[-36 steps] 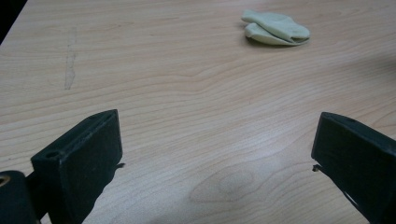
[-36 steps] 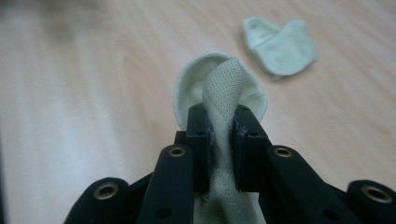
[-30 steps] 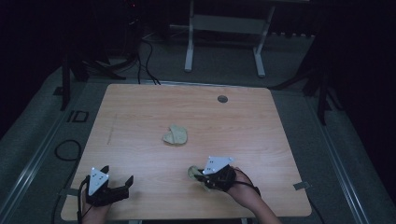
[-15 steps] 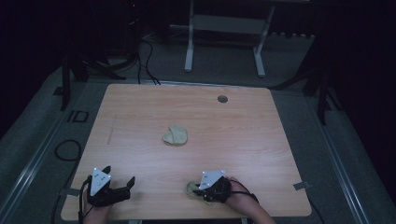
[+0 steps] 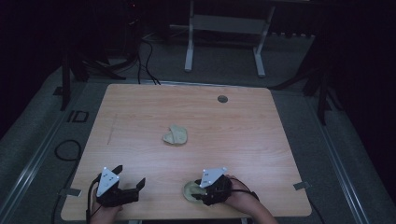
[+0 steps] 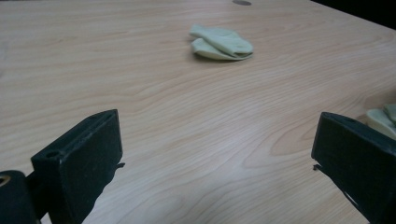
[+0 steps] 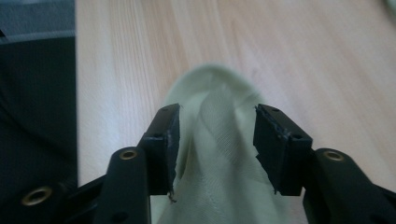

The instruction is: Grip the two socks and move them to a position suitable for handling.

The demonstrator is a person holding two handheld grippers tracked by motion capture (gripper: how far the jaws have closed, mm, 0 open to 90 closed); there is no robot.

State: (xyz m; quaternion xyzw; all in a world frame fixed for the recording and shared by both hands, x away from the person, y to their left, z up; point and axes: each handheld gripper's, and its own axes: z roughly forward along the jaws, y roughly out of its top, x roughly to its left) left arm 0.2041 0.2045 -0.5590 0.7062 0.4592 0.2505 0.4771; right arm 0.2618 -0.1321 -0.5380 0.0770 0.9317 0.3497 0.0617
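A pale green cloth (image 5: pixel 187 190) lies near the table's front edge; my right gripper (image 5: pixel 198 192) is shut on it, pointing left. In the right gripper view the cloth (image 7: pixel 210 88) bunches into a ridge between the two black jaws of that gripper (image 7: pixel 215 126). A second, folded pale green cloth (image 5: pixel 175 136) rests at the middle of the wooden table (image 5: pixel 252 135). My left gripper (image 5: pixel 130 175) stands open at the front left, jaws wide apart over bare wood (image 6: pixel 217 135). Its view shows the folded cloth (image 6: pixel 222 42) ahead and the held cloth (image 6: pixel 383 119) at the right edge.
A small round dark hole (image 5: pixel 222 99) sits near the table's far edge. Beyond the table stand a white metal frame (image 5: pixel 224 28) and cables on a grey floor. Black stands flank the table on both sides.
My right gripper has pulled back toward the table's front edge and a little left, and the pale green cloth has come with it. The left gripper has stayed put.
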